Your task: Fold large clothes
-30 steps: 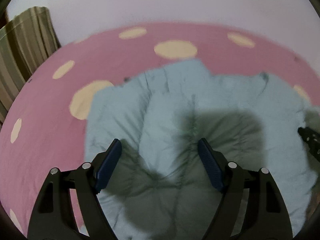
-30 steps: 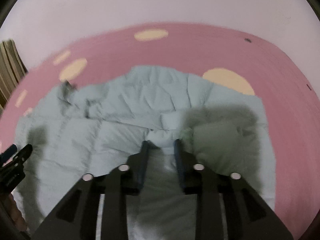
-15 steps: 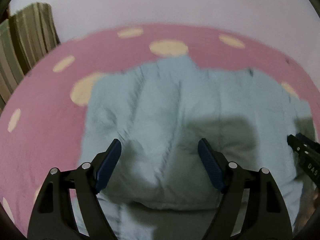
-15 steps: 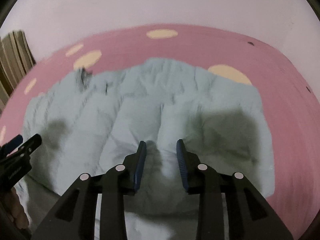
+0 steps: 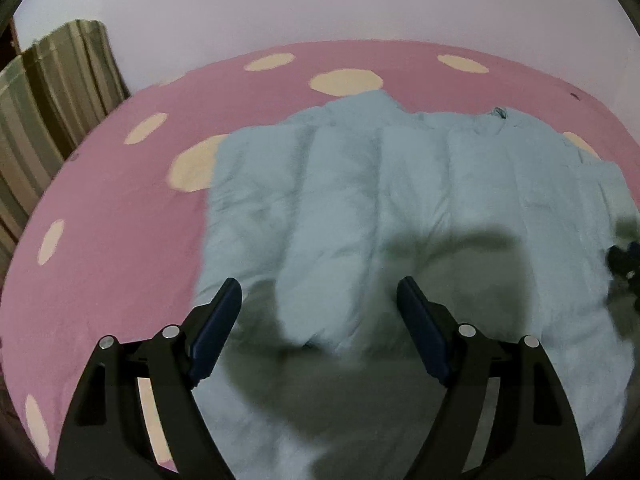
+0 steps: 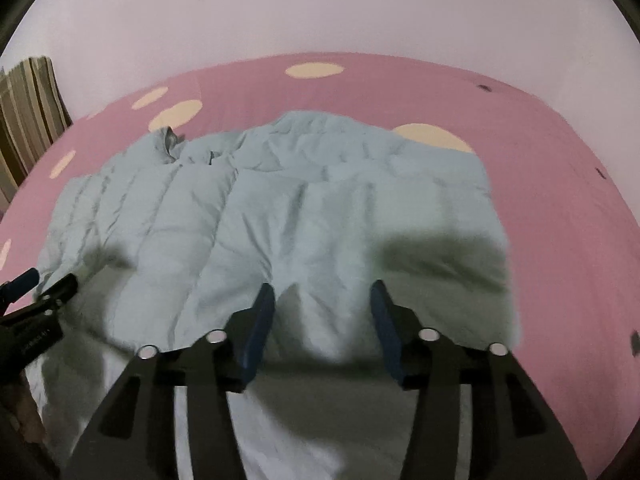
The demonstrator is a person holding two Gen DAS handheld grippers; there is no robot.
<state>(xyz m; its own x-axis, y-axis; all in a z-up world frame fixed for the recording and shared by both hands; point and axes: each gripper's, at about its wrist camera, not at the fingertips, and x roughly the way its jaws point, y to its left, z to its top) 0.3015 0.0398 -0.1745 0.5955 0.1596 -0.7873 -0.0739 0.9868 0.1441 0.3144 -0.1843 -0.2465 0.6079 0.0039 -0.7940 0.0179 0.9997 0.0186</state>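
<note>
Pale-blue quilted jacket (image 5: 384, 208) lies doubled on the pink spotted bedsheet (image 5: 120, 216), one fold apparently made; left gripper (image 5: 318, 300) and right gripper (image 6: 322, 300) above its near edge, jaws apart, empty; further folds remain.

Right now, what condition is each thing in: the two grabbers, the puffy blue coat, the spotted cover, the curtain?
left gripper: open, holding nothing.
right gripper: open, holding nothing.
light blue padded jacket: lying on the bed, folded over, rumpled.
pink spotted bedsheet: spread flat.
striped curtain: hanging at left.

pink dotted bedsheet (image 5: 120, 240), striped curtain (image 5: 52, 100), pale wall (image 5: 320, 0).
</note>
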